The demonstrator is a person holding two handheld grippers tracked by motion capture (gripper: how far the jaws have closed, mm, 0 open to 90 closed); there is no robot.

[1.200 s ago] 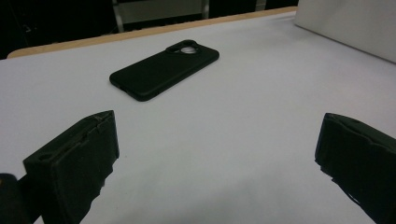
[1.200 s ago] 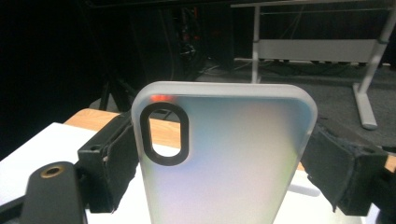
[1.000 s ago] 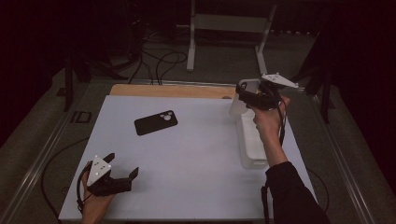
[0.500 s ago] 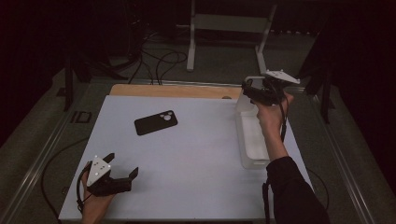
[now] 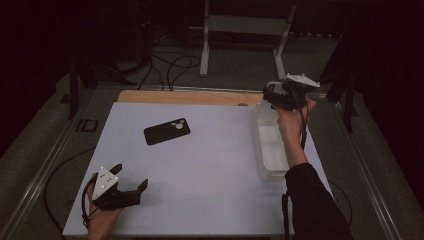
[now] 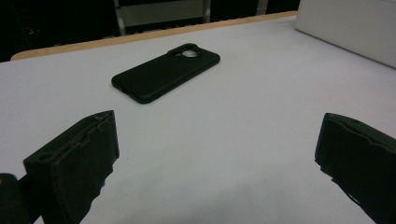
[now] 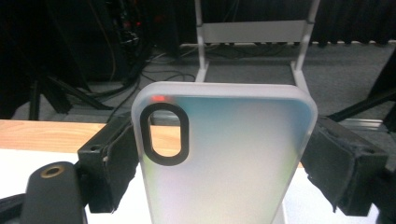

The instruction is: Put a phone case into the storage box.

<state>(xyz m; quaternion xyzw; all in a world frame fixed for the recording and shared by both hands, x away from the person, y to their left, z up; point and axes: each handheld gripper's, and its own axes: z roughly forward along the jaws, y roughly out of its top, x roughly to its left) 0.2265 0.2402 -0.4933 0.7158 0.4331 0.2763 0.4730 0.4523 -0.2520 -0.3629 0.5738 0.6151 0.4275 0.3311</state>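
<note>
My right gripper is shut on a frosted translucent phone case with a black-ringed camera cut-out, which it holds upright by its two long sides. In the high view this right gripper hovers above the far end of the white tray. A black phone case lies flat, back up, in the middle of the white table. My left gripper rests near the front left edge, open, with nothing between its fingers. In the left gripper view, that gripper faces the black case from a distance.
The white tray runs along the table's right side. A wooden strip borders the far edge. Beyond it stand a white metal stand, cables on the floor and dark equipment.
My right gripper has drifted a little to the right over the tray's far end, still carrying the frosted case. The left gripper and the black case have not moved.
</note>
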